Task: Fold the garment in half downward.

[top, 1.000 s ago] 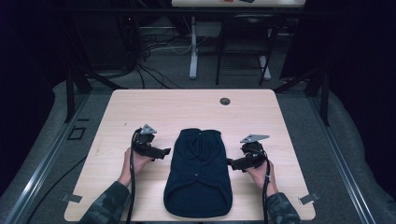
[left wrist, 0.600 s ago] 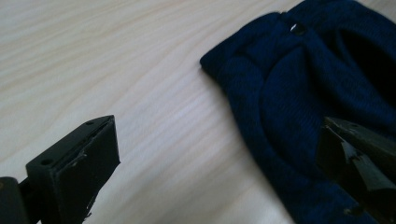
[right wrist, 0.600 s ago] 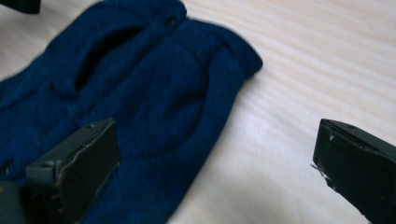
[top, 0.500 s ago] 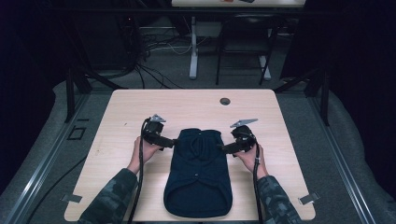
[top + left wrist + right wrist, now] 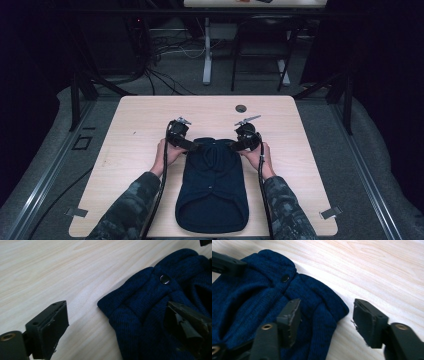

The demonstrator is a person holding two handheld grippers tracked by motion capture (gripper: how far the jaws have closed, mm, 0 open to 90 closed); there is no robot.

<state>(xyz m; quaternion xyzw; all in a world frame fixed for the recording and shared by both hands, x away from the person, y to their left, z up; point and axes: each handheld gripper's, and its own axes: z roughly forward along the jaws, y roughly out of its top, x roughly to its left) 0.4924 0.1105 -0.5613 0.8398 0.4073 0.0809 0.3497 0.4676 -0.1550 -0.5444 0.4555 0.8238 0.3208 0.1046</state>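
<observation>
High view: near table edge, a dark blue sweater lying flat, at its far corners left gripper wide open, right gripper just been closing, not pinching yet; next, probably clamping both corners.

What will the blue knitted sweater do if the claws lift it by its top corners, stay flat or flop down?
It will probably flop. The blue knitted sweater already bunches into soft folds near its snap button, so it looks limp. Its ribbed knit should give the left claw and right claw good grip, not slip. It likely stretches and sags in the middle.
</observation>
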